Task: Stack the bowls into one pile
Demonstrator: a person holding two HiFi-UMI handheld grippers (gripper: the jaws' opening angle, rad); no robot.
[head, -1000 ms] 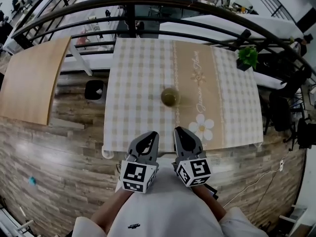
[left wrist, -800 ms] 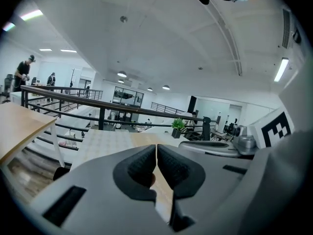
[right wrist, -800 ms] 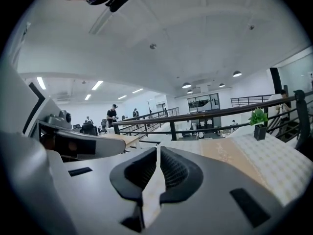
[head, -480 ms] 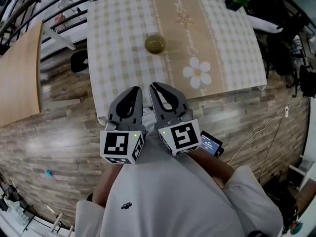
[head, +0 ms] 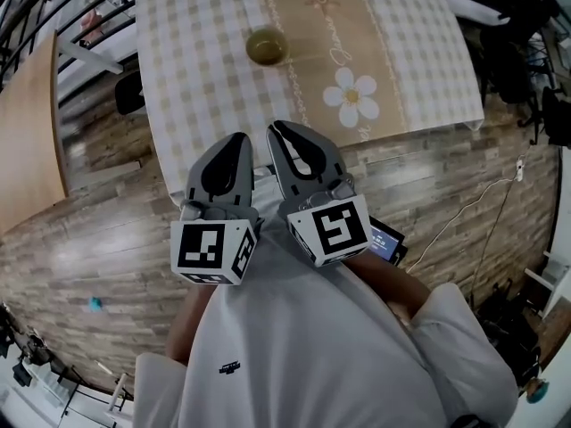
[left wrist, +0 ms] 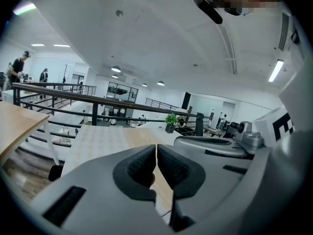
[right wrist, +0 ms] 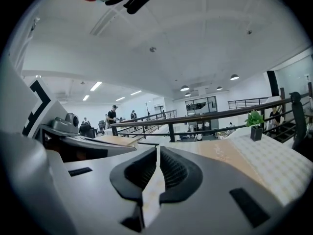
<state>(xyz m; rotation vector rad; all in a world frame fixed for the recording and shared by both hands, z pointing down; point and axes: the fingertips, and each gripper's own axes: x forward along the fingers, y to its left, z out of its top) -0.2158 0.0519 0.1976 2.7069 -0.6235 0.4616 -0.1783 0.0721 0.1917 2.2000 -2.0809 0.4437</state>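
Observation:
One olive-green bowl pile [head: 266, 46] stands on the checked tablecloth [head: 196, 43], far from both grippers. The left gripper [head: 239, 138] and the right gripper [head: 277, 131] are held side by side over the table's near edge, close to the person's chest. Both are shut with nothing between the jaws. In the left gripper view [left wrist: 156, 147] and the right gripper view [right wrist: 158, 150] the jaw tips meet, and the bowls are hidden behind the jaws.
A small potted plant [left wrist: 170, 120] stands at the table's far corner, with a black railing [left wrist: 98, 103] behind it. A wooden tabletop [head: 27, 132] lies to the left over plank flooring. A cable [head: 464, 212] runs across the floor at the right.
The view has tilted down and the grippers have come back toward the person's body, so the table and bowls now sit higher in the picture. Both grippers stayed shut.

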